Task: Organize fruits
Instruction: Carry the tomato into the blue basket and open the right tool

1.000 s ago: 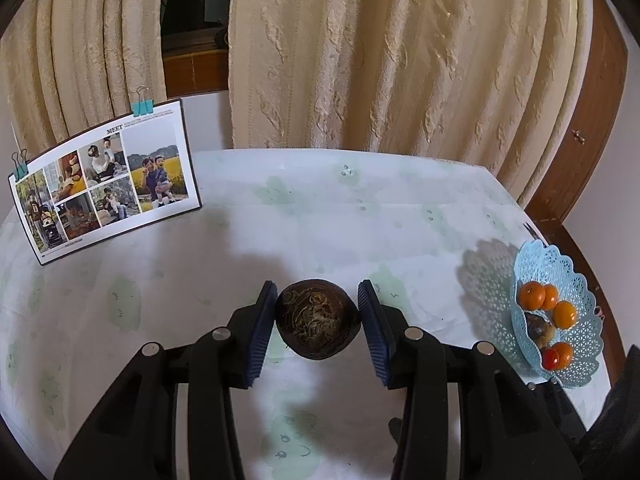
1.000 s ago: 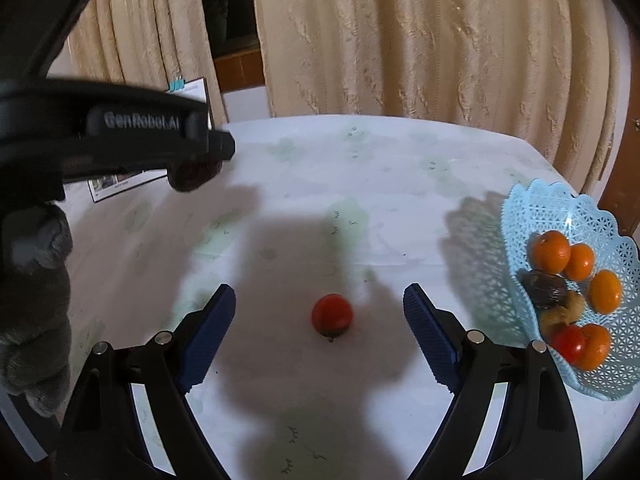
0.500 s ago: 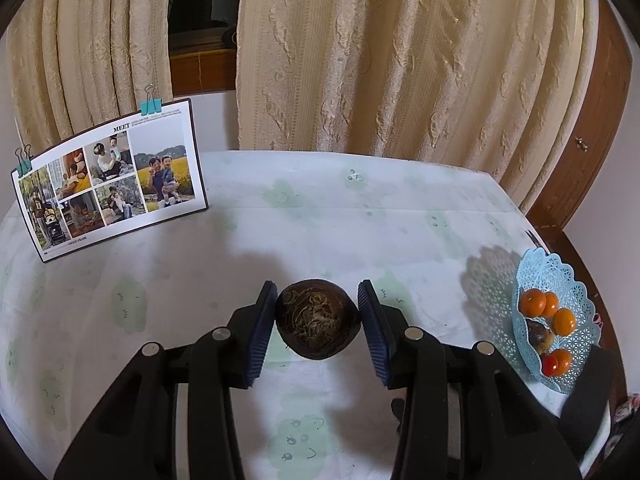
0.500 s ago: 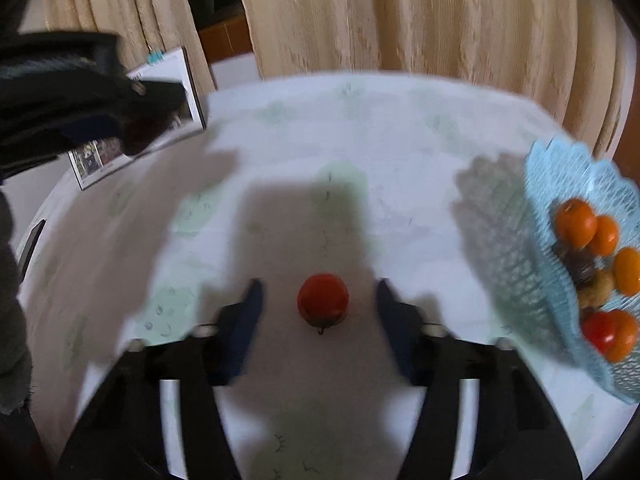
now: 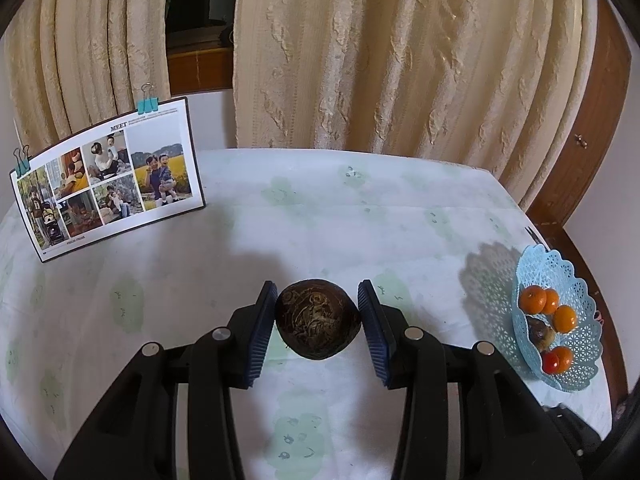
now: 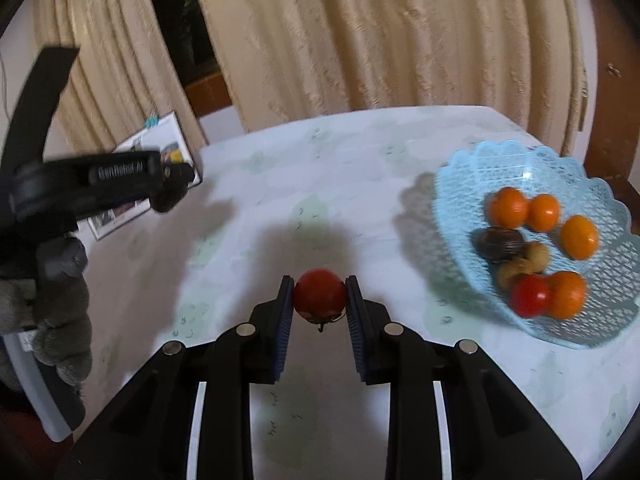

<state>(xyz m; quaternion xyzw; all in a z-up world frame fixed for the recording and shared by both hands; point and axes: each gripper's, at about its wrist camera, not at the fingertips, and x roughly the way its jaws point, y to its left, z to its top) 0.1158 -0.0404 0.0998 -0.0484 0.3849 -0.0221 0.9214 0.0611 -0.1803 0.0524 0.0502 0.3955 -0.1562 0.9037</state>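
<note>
My left gripper (image 5: 318, 316) is shut on a dark brown round fruit (image 5: 317, 323) and holds it above the table. From the right wrist view that gripper (image 6: 172, 194) hangs at the left with the dark fruit in it. My right gripper (image 6: 320, 300) is shut on a red tomato (image 6: 320, 294), just above the tablecloth. A light blue lace basket (image 6: 472, 184) stands to the right, holding several orange fruits (image 6: 508, 207), a red tomato (image 6: 530, 296) and a dark fruit (image 6: 500, 243). The basket also shows in the left wrist view (image 5: 576, 364).
A photo board (image 5: 108, 176) with blue clips stands at the table's back left. Cream curtains (image 5: 400, 60) hang behind the table. A wooden door frame (image 5: 592, 120) is at the right. The table (image 5: 320, 220) has a pale patterned cloth.
My right gripper moved forward and closed on the red tomato, and the view swung so the basket sits nearer. My left gripper kept hold of the dark fruit and rose slightly.
</note>
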